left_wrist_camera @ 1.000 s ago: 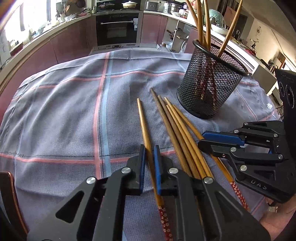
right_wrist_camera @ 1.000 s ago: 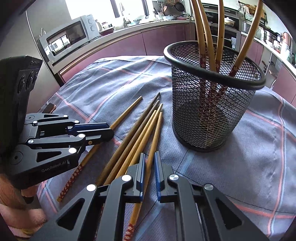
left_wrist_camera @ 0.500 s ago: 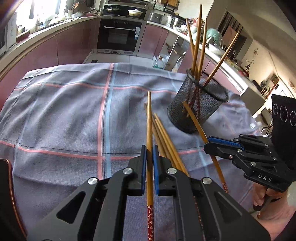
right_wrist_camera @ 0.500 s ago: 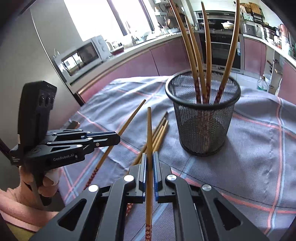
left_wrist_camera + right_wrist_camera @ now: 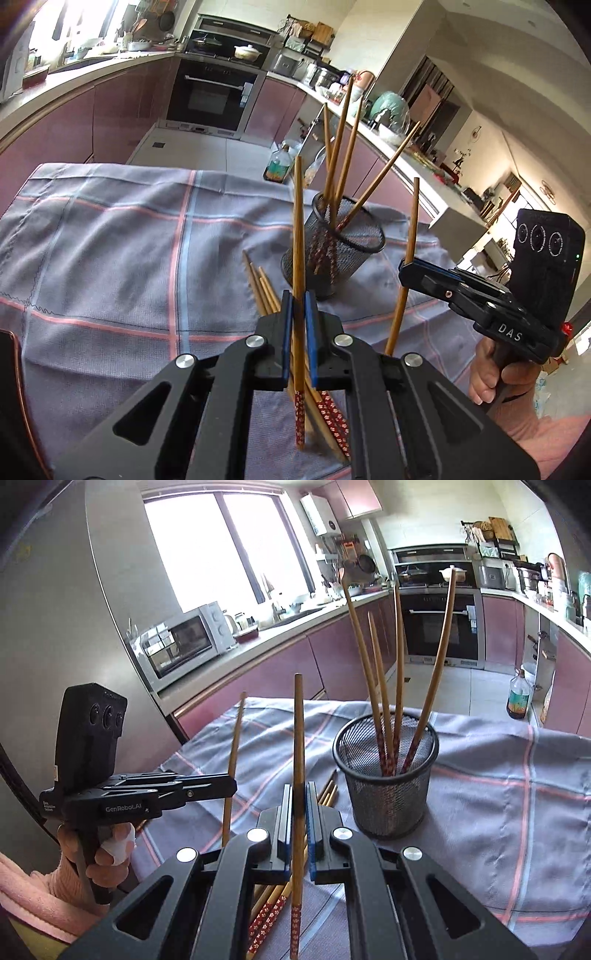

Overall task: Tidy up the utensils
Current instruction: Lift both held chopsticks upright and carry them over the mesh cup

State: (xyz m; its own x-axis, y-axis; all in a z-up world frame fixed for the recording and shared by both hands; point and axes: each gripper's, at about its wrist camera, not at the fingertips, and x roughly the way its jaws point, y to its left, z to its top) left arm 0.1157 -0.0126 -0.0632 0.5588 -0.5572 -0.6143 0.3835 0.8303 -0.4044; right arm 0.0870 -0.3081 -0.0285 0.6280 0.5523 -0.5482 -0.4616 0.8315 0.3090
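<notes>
My left gripper (image 5: 296, 300) is shut on a wooden chopstick (image 5: 298, 221) that stands nearly upright, its red patterned end hanging below the pads. My right gripper (image 5: 298, 792) is shut on a second chopstick (image 5: 298, 731), also near upright. Each gripper shows in the other's view: the right gripper (image 5: 406, 267) with its stick (image 5: 410, 229), and the left gripper (image 5: 231, 786) with its stick (image 5: 234, 738). A black mesh cup (image 5: 388, 790) (image 5: 332, 254) stands ahead on the cloth, holding several chopsticks. Several loose chopsticks (image 5: 258, 284) (image 5: 330, 792) lie on the cloth below both grippers.
A grey-blue checked cloth (image 5: 110, 240) covers the table. A person's hands (image 5: 491, 373) (image 5: 110, 849) grip the handles. A bottle (image 5: 519, 698) stands on the floor beyond the table. Counters with a microwave (image 5: 184, 646) and an oven (image 5: 210, 96) ring the room.
Both grippers have risen off the cloth, each carrying one chopstick up from the pile. The sticks have swung from lying flat to nearly upright, and the cup now looks farther away.
</notes>
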